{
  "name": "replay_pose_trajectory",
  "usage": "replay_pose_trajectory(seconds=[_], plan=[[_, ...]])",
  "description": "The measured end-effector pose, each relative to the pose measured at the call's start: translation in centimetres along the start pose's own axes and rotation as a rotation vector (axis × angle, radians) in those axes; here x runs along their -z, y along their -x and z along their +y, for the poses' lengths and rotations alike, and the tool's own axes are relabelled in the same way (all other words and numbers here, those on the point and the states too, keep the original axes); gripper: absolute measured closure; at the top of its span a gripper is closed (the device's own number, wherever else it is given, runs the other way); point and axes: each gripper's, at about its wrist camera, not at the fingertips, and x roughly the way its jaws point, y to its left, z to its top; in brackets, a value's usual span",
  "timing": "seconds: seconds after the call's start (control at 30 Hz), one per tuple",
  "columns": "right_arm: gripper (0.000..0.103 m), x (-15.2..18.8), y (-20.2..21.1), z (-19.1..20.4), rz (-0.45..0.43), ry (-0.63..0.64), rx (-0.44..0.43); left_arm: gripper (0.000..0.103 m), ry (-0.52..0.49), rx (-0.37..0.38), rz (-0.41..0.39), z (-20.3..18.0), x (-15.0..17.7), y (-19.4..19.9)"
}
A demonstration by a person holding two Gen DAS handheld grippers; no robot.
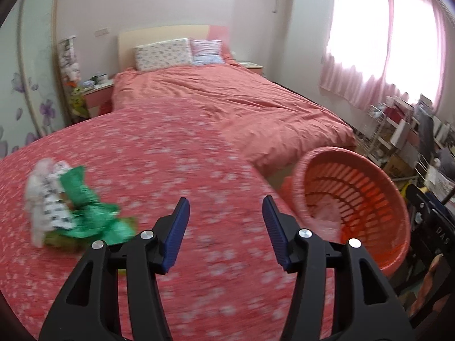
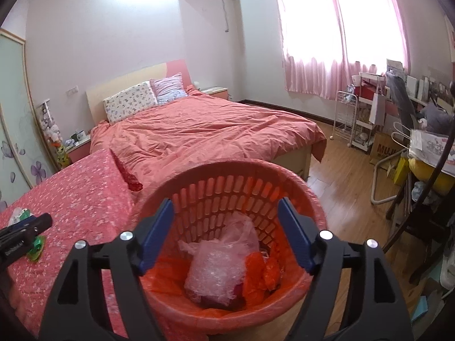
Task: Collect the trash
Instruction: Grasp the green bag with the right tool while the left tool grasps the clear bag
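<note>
A pile of trash lies on the red flowered tablecloth (image 1: 159,153): a green wrapper (image 1: 91,216) and a white printed wrapper (image 1: 48,201), left of my left gripper (image 1: 226,207), which is open and empty above the cloth. An orange slatted basket (image 1: 378,221) stands at the table's right edge. In the right wrist view my right gripper (image 2: 226,213) is open and empty over the basket (image 2: 315,207), which holds bubble wrap (image 2: 216,272), a pink bag (image 2: 241,227) and orange plastic (image 2: 261,270). The left gripper (image 2: 25,230) shows at far left beside the green wrapper (image 2: 37,248).
A bed with a salmon cover (image 2: 204,130) and two pillows stands behind the table. A nightstand (image 1: 99,93) is at its left. Shelves, a white cart (image 2: 345,119) and boxes crowd the right wall under pink curtains. Wooden floor (image 2: 347,176) lies right of the basket.
</note>
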Motion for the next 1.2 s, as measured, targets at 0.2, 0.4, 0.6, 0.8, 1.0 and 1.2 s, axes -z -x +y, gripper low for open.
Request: replay_pose_trajectory(seconds=[0.2,0.4,0.6,0.8,1.0,1.2], plan=[[0.029,0.2,0.6,4.1,0.019,0.071,-0.091,0.049,0.081,-0.071,-0.006,5.5,0.3,1.5],[0.029,0.5,0.6,10.4,0.064,0.159,-0.224,0.049,0.148,-0.144,-0.015,10.9,1.4,3.4],[0.034,1.2,-0.2,19.3,0.125,0.265,-0.384,0.049,0.194,-0.246,-0.021,16.2,2.8,4.8],[0.053,2.6,-1.7,28.0,0.219,0.348,-0.527,0.049,0.252,-0.292,-0.018,20.6,3.6,5.4],[0.066,3.9,-3.8,33.4,0.299,0.393,-0.571,0.049,0.296,-0.301,-0.026,23.2,4.4,6.1],[0.066,4.7,-5.2,36.1,0.337,0.419,-0.563,0.049,0.313,-0.299,-0.019,24.3,5.0,5.9]])
